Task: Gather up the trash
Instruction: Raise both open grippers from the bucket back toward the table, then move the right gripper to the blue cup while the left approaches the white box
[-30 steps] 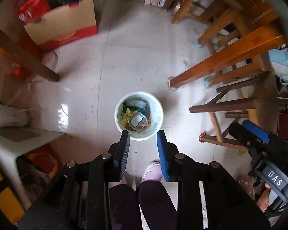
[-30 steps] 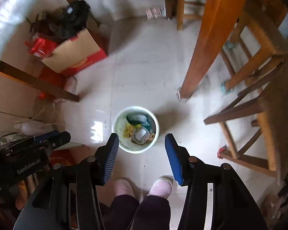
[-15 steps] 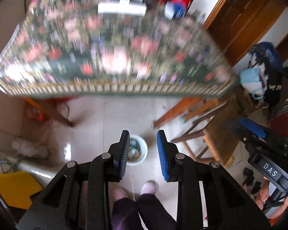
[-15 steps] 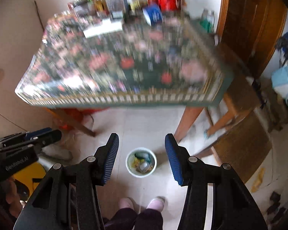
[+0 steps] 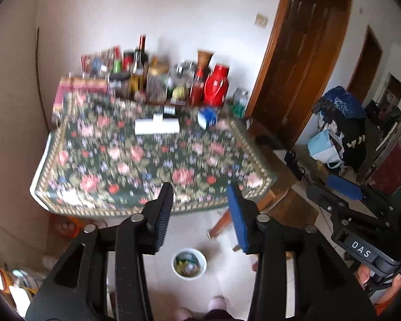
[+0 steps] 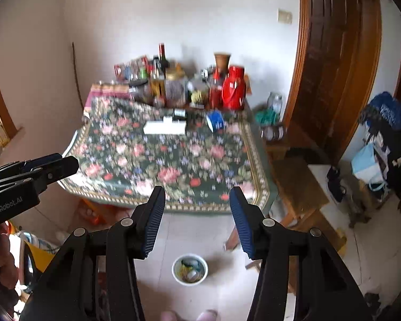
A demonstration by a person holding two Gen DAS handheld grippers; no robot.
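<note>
A white bin [image 5: 189, 264] [image 6: 190, 268] with mixed trash inside stands on the floor far below both grippers. My left gripper [image 5: 199, 187] hangs high over the near edge of a table with a floral cloth [image 5: 147, 157]; its jaws are opening with nothing between them. My right gripper [image 6: 196, 191] is open and empty at about the same height. A white flat box [image 5: 157, 126] [image 6: 165, 127] and a blue-and-white tub [image 5: 207, 117] [image 6: 215, 121] lie on the cloth. In the right wrist view the left gripper [image 6: 58, 165] shows at the left edge.
Bottles, jars and a red flask [image 5: 216, 87] crowd the table's far side by the wall. A wooden door [image 6: 336, 61] stands at the right, with bags and clothes [image 5: 342, 131] beyond it. A wooden bench [image 6: 299, 182] sits beside the table. The person's feet [image 6: 189, 315] show below.
Both grippers rose from just over the bin to above the table, tilting up toward the wall. The left jaws have widened. The bin now looks small and far below.
</note>
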